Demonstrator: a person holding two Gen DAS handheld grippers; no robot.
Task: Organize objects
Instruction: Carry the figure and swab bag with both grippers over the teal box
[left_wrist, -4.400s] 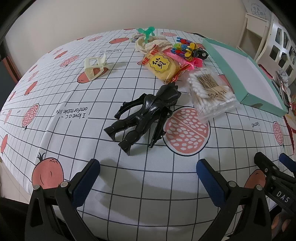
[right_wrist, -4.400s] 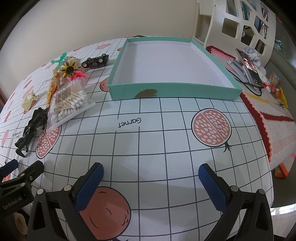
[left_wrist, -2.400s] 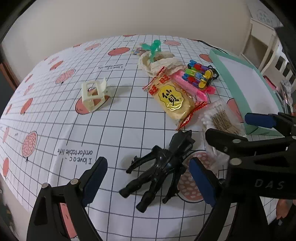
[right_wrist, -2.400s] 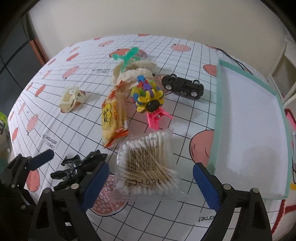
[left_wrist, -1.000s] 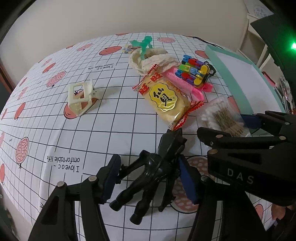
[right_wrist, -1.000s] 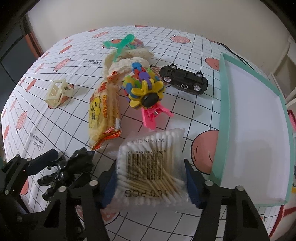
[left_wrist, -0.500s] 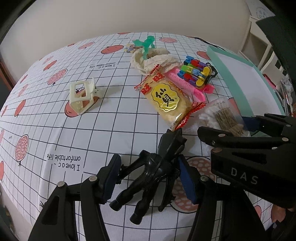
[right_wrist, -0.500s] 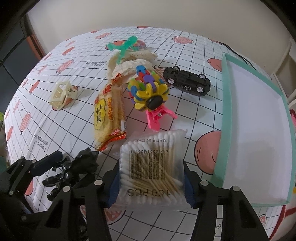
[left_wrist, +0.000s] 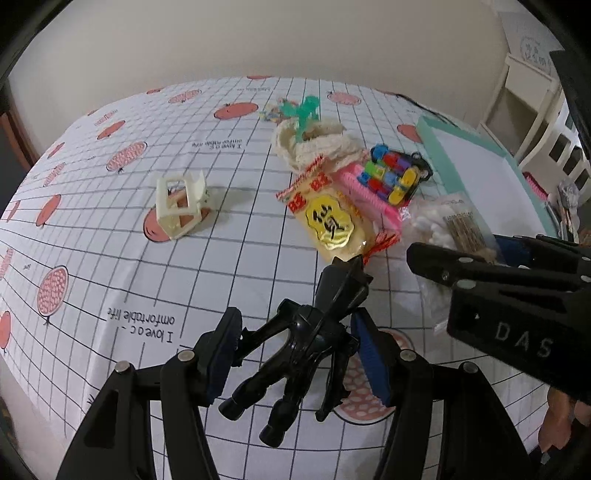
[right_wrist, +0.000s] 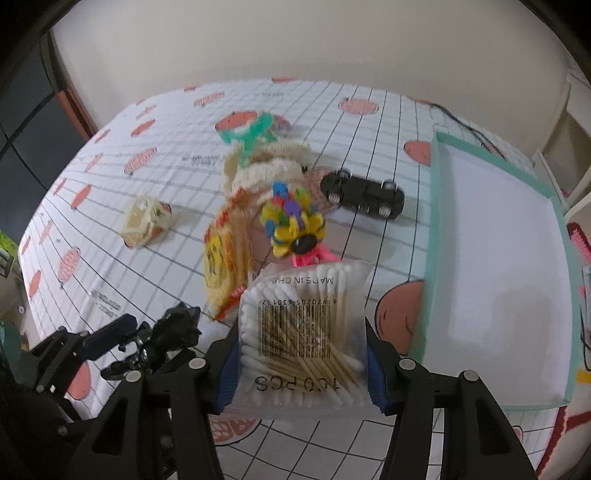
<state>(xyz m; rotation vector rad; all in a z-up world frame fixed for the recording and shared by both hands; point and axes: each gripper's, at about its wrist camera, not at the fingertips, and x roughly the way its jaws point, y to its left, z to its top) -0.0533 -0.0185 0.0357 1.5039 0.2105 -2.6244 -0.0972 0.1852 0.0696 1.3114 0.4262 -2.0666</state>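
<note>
My left gripper (left_wrist: 295, 354) is shut on a black toy figure (left_wrist: 306, 332), held a little above the tablecloth. My right gripper (right_wrist: 299, 358) is shut on a clear bag of cotton swabs (right_wrist: 303, 332), lifted off the cloth. In the left wrist view the right gripper crosses in from the right edge, with the cotton swab bag (left_wrist: 450, 225) in its fingers. The open teal box (right_wrist: 495, 266) with a white floor lies to the right of the right gripper. In the right wrist view the black figure (right_wrist: 173, 332) shows at lower left in the left gripper.
On the pomegranate-print cloth lie a yellow cracker pack (left_wrist: 332, 221), a cream hair claw (left_wrist: 179, 206), a coiled cream rope (left_wrist: 314, 144) with a green clip (left_wrist: 304, 112), a multicoloured toy (right_wrist: 291, 225) on a pink clip, and a black toy car (right_wrist: 364, 195). White shelving (left_wrist: 532, 92) stands far right.
Both grippers closed about a second ago on their objects. Since then both have lifted slightly, and the swab bag has come up off the cloth.
</note>
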